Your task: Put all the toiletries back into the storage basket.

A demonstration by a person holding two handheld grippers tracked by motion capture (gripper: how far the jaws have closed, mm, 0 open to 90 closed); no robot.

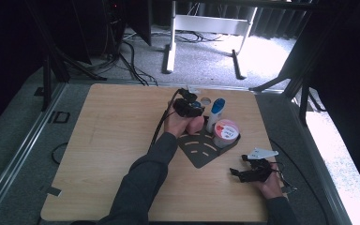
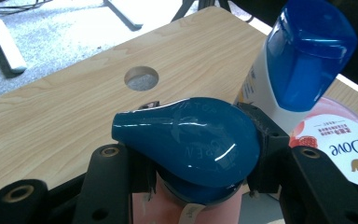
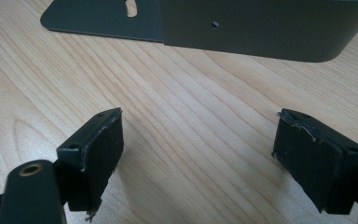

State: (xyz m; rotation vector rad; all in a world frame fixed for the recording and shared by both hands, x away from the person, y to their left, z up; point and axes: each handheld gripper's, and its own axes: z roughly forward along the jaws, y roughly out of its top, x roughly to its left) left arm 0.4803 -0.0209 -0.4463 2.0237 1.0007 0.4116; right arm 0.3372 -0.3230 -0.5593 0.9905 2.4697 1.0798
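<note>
Jaws of the left gripper [image 2: 191,158] are pinching a pink bottle with a teal cap [image 2: 186,140], holding it beside the dark tray [image 1: 199,150]; the right gripper's [image 3: 198,158] jaws are standing spread over bare tabletop [image 3: 191,107].

- The tray [image 1: 198,152] lies on the surface [image 1: 108,140], near its middle.
- The tub [image 1: 225,132] sits in the tray at its right end.
- The tall bottle [image 1: 215,115] stands just behind the tub.
- The pink bottle [image 1: 196,124] stands left of the tall bottle, between the jaws of the left gripper [image 1: 188,107].
- The right gripper [image 1: 252,172] is right of the tray, nearer the person.
- A round hole [image 1: 206,101] is behind the bottles.
</note>
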